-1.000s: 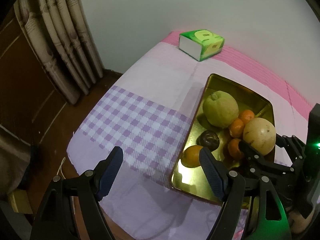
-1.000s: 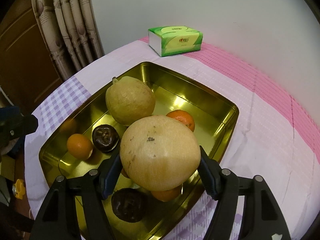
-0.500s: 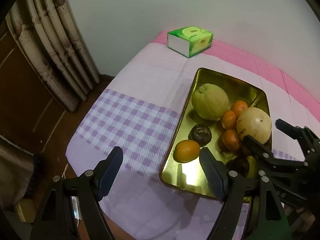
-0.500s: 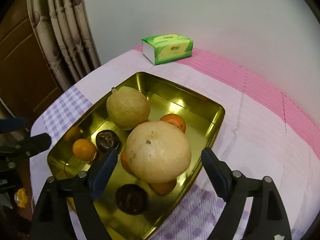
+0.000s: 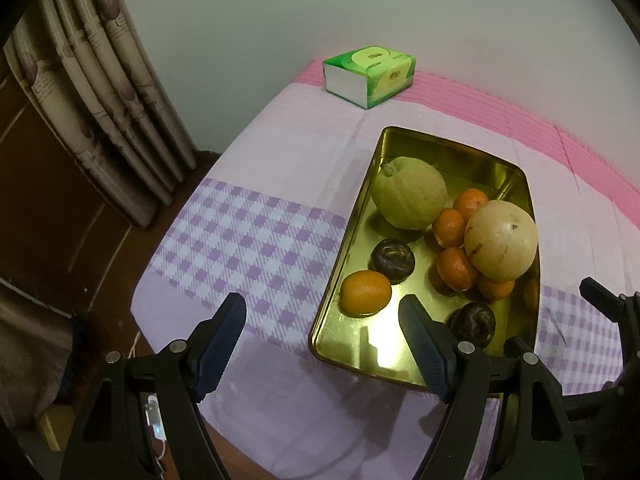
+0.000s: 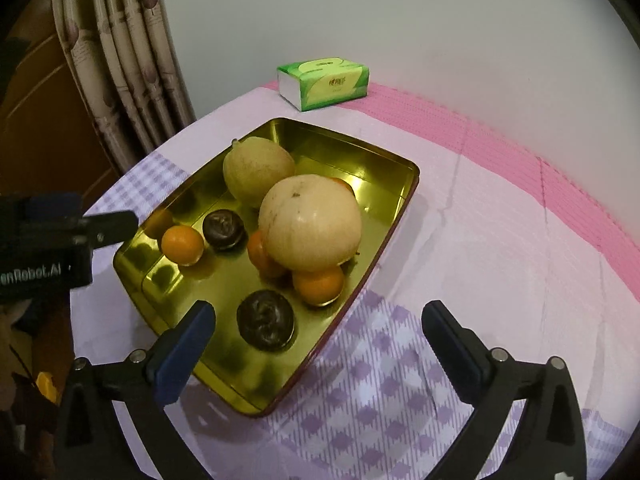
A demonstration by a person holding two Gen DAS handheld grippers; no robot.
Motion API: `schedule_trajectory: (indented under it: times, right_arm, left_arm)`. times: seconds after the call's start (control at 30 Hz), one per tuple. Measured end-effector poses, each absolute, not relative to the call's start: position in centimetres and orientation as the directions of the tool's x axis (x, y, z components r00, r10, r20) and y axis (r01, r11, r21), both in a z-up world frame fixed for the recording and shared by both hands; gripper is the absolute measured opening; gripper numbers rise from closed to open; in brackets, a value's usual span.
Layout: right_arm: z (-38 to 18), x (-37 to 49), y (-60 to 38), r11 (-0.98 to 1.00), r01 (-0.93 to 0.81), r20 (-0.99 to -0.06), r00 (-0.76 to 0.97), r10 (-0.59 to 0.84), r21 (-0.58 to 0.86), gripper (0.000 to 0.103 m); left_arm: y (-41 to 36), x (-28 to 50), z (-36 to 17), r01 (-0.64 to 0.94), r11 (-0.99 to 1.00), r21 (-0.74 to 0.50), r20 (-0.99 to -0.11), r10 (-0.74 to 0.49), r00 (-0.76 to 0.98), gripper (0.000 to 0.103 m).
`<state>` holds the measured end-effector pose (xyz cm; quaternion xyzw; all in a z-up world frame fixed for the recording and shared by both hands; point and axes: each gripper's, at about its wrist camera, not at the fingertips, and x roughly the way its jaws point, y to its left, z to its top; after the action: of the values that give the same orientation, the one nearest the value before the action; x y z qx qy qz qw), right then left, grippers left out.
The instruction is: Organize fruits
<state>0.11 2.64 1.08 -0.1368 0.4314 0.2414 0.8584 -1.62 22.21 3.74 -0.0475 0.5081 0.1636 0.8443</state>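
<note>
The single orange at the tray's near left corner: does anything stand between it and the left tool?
Nothing visible does. The orange lies alone in the gold tray, beside a dark fruit, just ahead of the open left tool; only the low rim lies between.

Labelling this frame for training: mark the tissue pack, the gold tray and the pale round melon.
tissue pack [image 6: 326, 82], right wrist view, green top face
gold tray [image 6: 394, 158], right wrist view, far rim
pale round melon [image 5: 500, 236], left wrist view, middle of its skin

One shiny gold metal tray holds two big pale yellow-green round fruits, two dark purple-brown round fruits and five small oranges. One green tissue pack sits far back.
</note>
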Motion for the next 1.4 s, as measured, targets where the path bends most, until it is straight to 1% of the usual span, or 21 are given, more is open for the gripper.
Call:
schedule_trajectory:
  times: [0.33,0.7,1.4]
  right_arm:
    - [0.4,-0.7,2.3,0.853,-0.522,-0.822,0.486,0.297,0.0,0.103]
    - [0.4,-1.1,2.4,0.859,-0.512,-0.827,0.49,0.275,-0.017,0.103]
    - [0.3,-0.5,1.5,0.883,-0.468,-0.838,0.493,0.235,-0.028,0.103]
  left_arm:
    - [21.6,-1.5,3.5,-0.31,0.946,0.099,-0.877,0.23,0.422,0.079]
    - [21.3,-1.6,3.4,-0.302,0.947,0.105,-0.877,0.232,0.421,0.079]
    - [19.8,-1.7,3.2,-0.239,0.963,0.125,-0.877,0.22,0.427,0.079]
